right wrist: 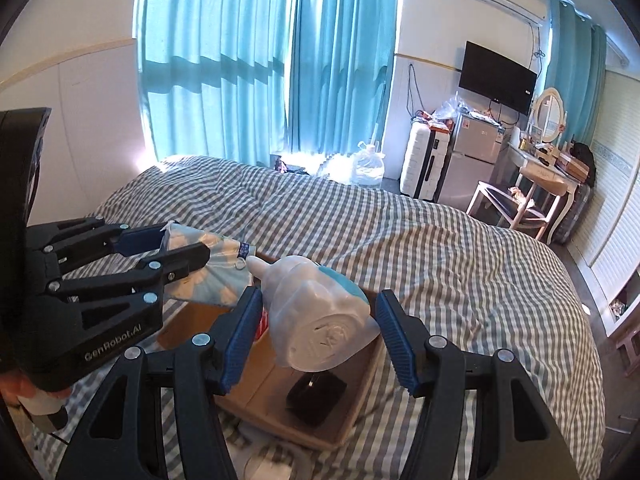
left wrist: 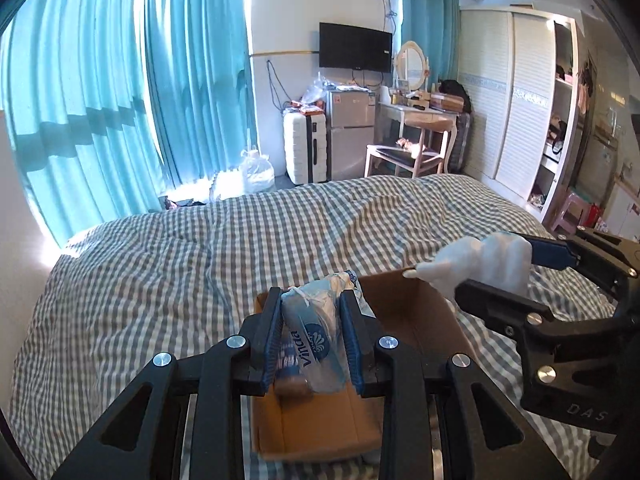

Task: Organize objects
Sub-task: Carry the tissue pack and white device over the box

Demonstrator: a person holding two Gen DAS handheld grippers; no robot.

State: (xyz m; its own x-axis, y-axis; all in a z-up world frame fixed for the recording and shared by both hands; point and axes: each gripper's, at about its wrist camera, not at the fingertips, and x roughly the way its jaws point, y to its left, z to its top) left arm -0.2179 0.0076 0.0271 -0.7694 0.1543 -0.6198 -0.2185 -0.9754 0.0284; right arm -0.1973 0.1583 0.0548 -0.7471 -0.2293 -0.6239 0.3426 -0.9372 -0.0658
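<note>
Box (left wrist: 408, 312), brown cardboard, open top, on a bed (left wrist: 180, 264) with grey-and-white check cover; both grippers sit above it.

Left gripper (left wrist: 312, 336): black frame, blue ribbed pads (left wrist: 270, 344). Jaws pinch a tissue pack (left wrist: 316, 340), pale blue wrapper with printed logo, held lengthwise between the pads over the box's near end. In the right wrist view the same pack (right wrist: 208, 276) shows a white flower print and juts past the fingertips.

Right gripper (right wrist: 316, 332): same make. Jaws close on a white figurine (right wrist: 316, 320), base toward the camera, a pointed part toward the left gripper. The left pad touches its side; contact on the right pad is less clear. A blue patch shows behind the figurine. In the left wrist view the figurine (left wrist: 492, 264) is clamped above the box's far right corner.

Box contents: a black item (right wrist: 316, 398) on the floor, a red-and-white item (right wrist: 261, 326) partly hidden by the pad.

Background: teal curtains (left wrist: 120, 92), wall TV (left wrist: 355, 47), small fridge (left wrist: 350, 136), white suitcase (left wrist: 305, 148), wooden chair (left wrist: 408, 152), white wardrobe (left wrist: 512, 92).
</note>
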